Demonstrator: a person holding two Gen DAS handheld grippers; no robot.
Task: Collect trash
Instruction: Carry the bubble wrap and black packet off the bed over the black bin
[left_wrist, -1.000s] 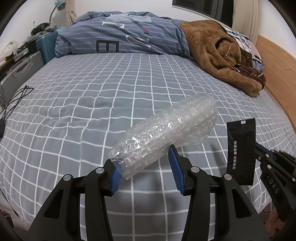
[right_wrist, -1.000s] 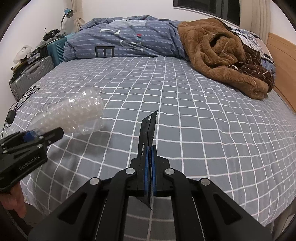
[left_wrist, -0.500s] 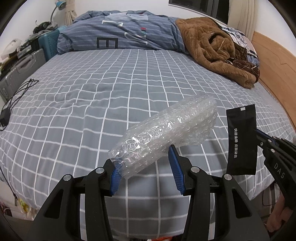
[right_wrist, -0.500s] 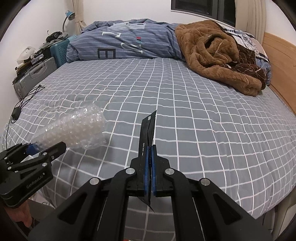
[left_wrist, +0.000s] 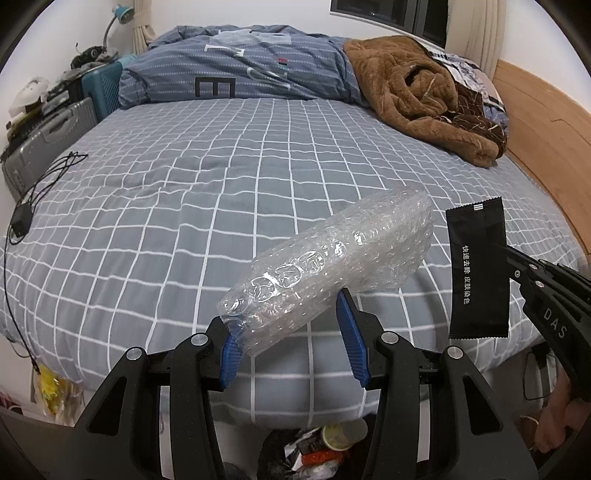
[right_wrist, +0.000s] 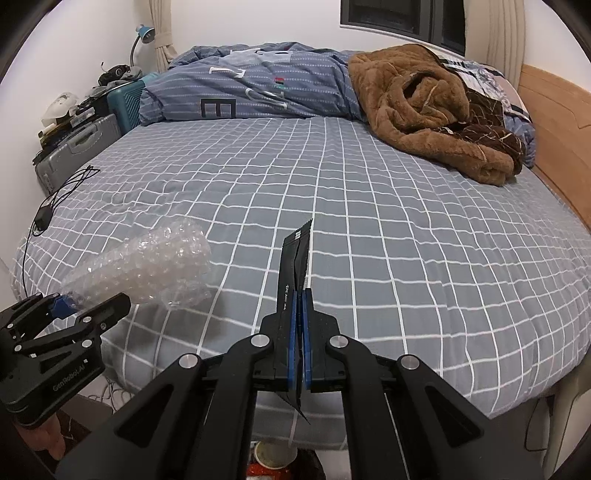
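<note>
My left gripper (left_wrist: 286, 334) is shut on a clear roll of bubble wrap (left_wrist: 332, 258) and holds it above the near edge of the bed; the roll also shows in the right wrist view (right_wrist: 147, 264). My right gripper (right_wrist: 300, 306) is shut on a flat black sachet (right_wrist: 295, 258) with white print, seen edge-on; its face shows in the left wrist view (left_wrist: 476, 269). Both are lifted off the grey checked bedsheet (left_wrist: 221, 184). A black trash bag (left_wrist: 314, 454) with a cup and wrappers sits on the floor below the grippers.
A brown fleece blanket (right_wrist: 424, 107) and a blue striped duvet (right_wrist: 258, 88) lie at the far side of the bed. A black charger cable (left_wrist: 33, 199) lies at the left edge. Suitcases (right_wrist: 77, 147) stand left of the bed. A wooden headboard (right_wrist: 554, 122) is on the right.
Both grippers have drawn back and upward from the bed with their items. The bed's near edge and the trash bag on the floor have come into view.
</note>
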